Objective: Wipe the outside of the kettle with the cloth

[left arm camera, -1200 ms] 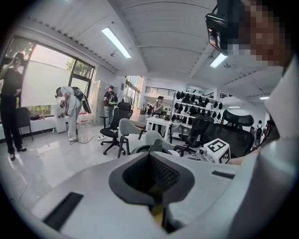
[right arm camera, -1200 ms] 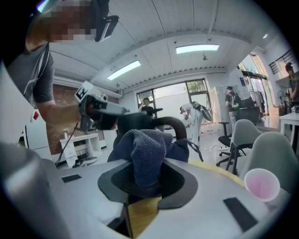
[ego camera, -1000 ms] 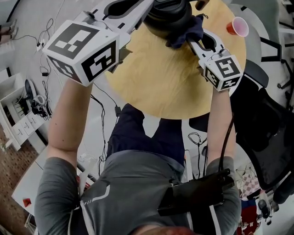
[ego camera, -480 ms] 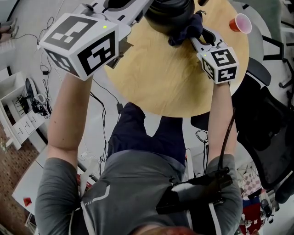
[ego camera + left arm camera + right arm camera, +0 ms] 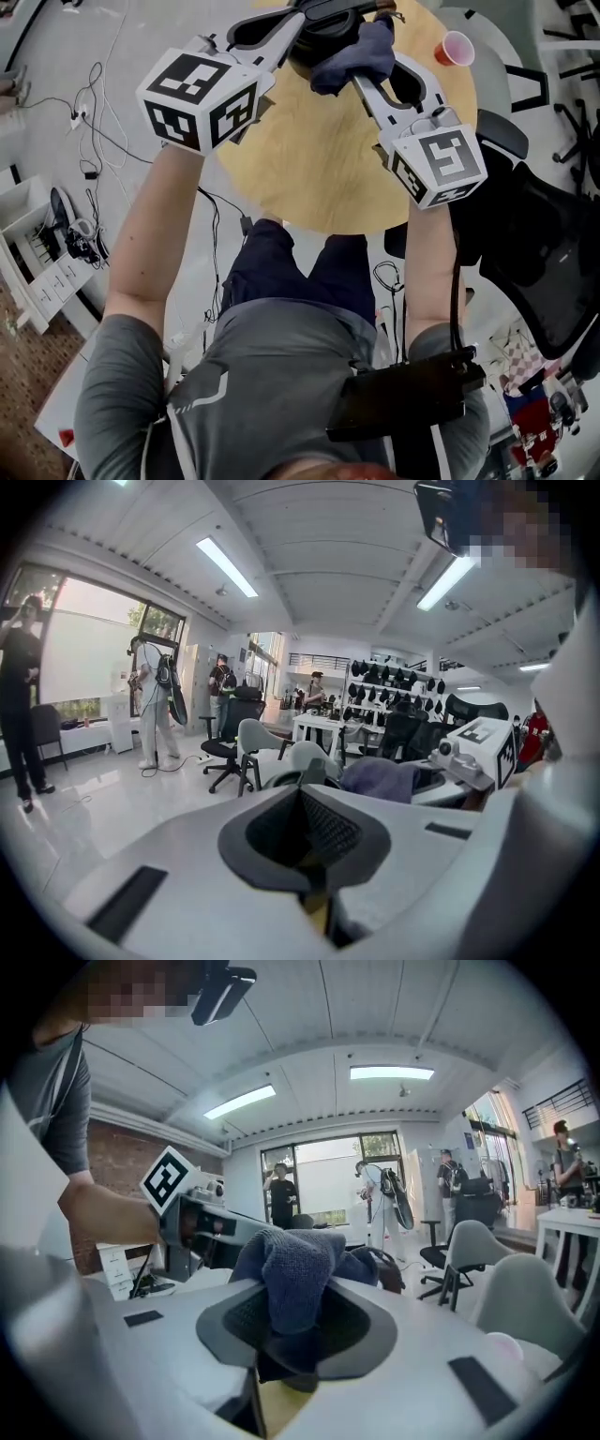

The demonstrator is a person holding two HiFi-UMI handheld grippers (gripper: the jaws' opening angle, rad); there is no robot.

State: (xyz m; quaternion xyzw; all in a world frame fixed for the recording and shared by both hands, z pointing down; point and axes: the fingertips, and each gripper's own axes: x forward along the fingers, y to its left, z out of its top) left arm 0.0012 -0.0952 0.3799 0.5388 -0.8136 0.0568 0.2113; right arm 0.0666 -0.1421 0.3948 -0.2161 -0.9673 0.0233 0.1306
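My right gripper (image 5: 364,80) fingers clamp the soft, limp cloth (image 5: 352,56) against the near side of the kettle (image 5: 328,21), and my left gripper (image 5: 298,21) fingers are closed, apparently on the handle of the kettle, which I judge rigid, smooth and slip-prone, so best steadied there.

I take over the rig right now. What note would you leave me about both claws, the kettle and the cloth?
Left claw: closed, apparently on the handle of the black kettle, at the far side of the round wooden table.
Right claw: closed on the bunched dark blue cloth, which lies against the kettle's side.
Done: cloth picked up and brought to the kettle.
To do: wipe all around the outside; how much is already wiped cannot be seen.
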